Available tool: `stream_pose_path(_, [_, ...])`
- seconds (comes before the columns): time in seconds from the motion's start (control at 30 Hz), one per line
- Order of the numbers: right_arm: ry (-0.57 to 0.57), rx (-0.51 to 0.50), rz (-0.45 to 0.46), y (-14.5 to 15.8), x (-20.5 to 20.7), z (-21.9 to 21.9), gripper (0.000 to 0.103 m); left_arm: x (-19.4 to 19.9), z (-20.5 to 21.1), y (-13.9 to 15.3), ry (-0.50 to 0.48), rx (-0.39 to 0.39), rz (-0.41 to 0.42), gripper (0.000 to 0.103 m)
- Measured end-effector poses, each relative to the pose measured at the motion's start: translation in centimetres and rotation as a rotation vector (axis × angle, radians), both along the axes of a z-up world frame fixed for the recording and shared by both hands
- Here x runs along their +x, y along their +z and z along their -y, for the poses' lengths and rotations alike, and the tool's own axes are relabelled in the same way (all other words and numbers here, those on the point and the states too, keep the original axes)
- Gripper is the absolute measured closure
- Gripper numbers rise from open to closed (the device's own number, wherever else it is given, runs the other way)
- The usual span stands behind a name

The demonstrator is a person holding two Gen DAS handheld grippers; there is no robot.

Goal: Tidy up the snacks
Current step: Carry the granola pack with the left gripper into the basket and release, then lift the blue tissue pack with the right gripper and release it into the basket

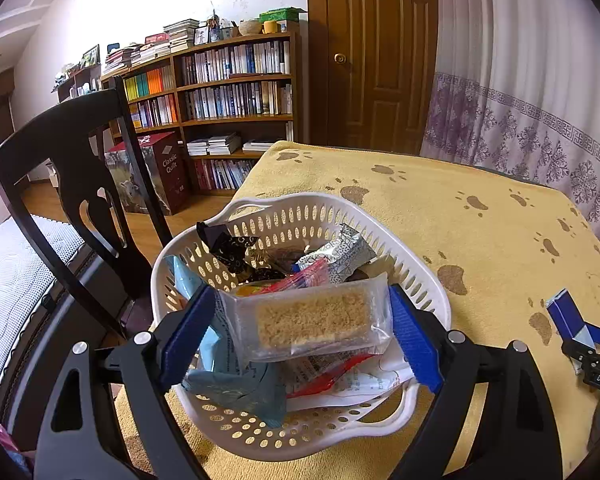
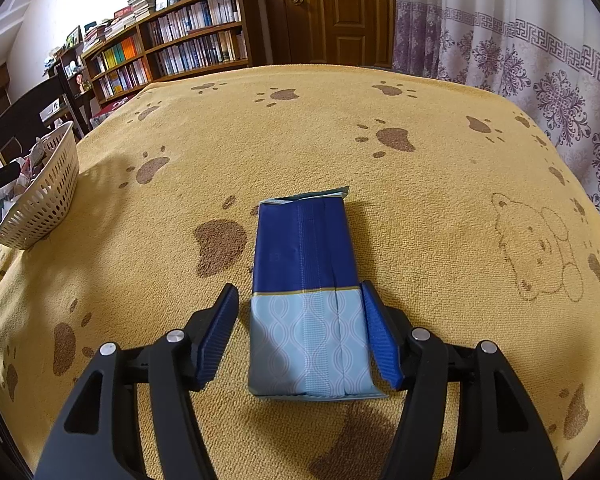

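My left gripper (image 1: 302, 298) is shut on a clear packet with a beige crisped-rice bar (image 1: 312, 320), held just above a white perforated basket (image 1: 300, 202). The basket holds several wrapped snacks, among them black, silver, light blue and red ones. In the right wrist view a dark blue and pale blue snack packet (image 2: 306, 248) lies flat on the yellow paw-print tablecloth (image 2: 420, 200). My right gripper (image 2: 299, 290) is open around its near end, with a gap at the left finger. The same packet (image 1: 566, 314) and right gripper (image 1: 592, 344) show at the right edge of the left wrist view.
The basket (image 2: 44, 192) sits at the table's left edge, beside a dark wooden chair (image 1: 84, 184). Bookshelves (image 1: 228, 92), a wooden door (image 1: 380, 52) and a patterned curtain (image 1: 540, 100) stand behind the table. Bare yellow cloth lies between the basket and the blue packet.
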State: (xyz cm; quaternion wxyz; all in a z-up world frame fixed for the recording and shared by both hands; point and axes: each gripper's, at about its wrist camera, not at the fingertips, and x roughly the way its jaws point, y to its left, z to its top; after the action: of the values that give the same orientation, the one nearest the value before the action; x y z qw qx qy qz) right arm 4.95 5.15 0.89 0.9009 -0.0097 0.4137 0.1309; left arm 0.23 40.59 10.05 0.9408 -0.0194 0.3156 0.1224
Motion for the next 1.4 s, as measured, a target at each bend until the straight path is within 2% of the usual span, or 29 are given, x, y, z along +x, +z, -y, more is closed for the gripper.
stream_pose_path(0.07, [0.003, 0.000, 0.000, 0.0, 0.0, -0.1, 0.040, -0.1, 0.0, 0.2, 0.000, -0.012, 0.008, 0.008])
stream_pose_path(0.6, [0.000, 0.016, -0.015, 0.0, 0.5, 0.0, 0.037, -1.6, -0.8, 2.4, 0.022, -0.035, 0.067, 0.008])
stream_pose_path(0.87, [-0.034, -0.078, -0.010, 0.0, 1.4, -1.4, 0.037, -2.9, -3.3, 3.9, 0.073, -0.085, 0.107, 0.007])
stream_pose_path(1.1, [-0.055, -0.084, -0.008, 0.2, 1.8, -1.3, 0.051, -3.8, -5.3, 4.5, 0.114, -0.121, 0.129, 0.007])
stream_pose_path(1.23, [-0.058, -0.063, -0.017, 0.4, 1.8, -1.2, 0.052, -4.3, -6.2, 4.8, 0.133, -0.135, 0.140, 0.007])
stream_pose_path(1.4, [-0.027, 0.051, -0.019, 1.7, 1.6, -1.7, 0.053, -4.3, -6.6, 5.0, 0.144, -0.144, 0.149, 0.007])
